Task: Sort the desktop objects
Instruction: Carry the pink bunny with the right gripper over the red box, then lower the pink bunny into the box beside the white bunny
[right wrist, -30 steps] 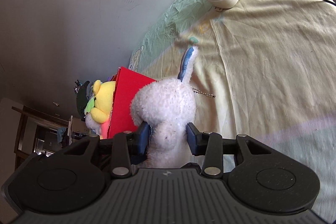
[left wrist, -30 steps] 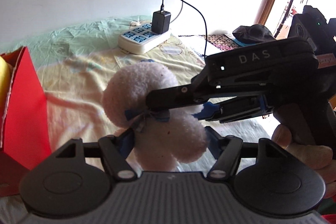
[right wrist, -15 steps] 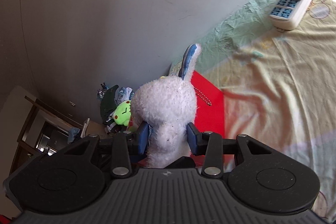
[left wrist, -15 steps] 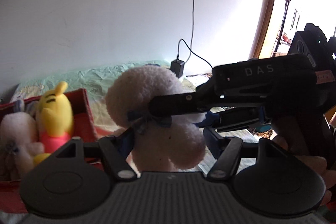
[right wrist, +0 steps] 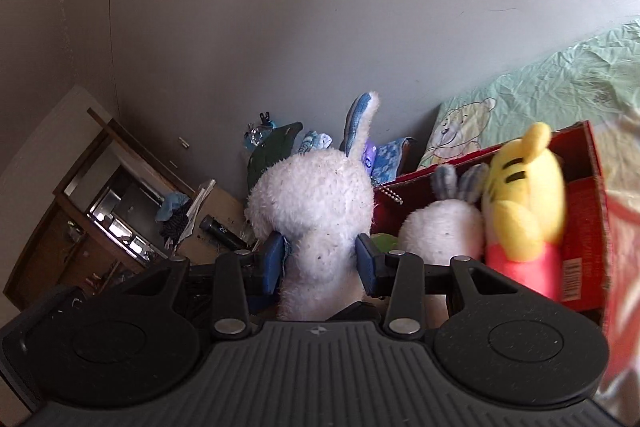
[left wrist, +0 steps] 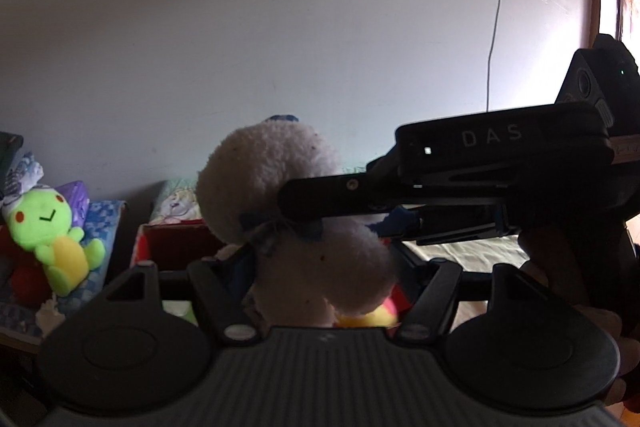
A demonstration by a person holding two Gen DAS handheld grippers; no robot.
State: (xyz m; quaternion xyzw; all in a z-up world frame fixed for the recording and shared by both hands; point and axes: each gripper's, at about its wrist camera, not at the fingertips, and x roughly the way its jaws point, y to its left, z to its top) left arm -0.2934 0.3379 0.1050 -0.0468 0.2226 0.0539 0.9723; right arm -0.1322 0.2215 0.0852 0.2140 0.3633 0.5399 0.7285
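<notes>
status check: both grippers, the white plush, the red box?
Right gripper shut on white plush; left gripper around its lower body. Plush above red box. Yellow plush already inside.

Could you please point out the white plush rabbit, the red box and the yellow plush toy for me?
white plush rabbit (right wrist: 316, 195): right wrist view, back of its head.
red box (right wrist: 596, 171): right wrist view, far right wall.
yellow plush toy (right wrist: 524, 187): right wrist view, its head, inside the box.
</notes>
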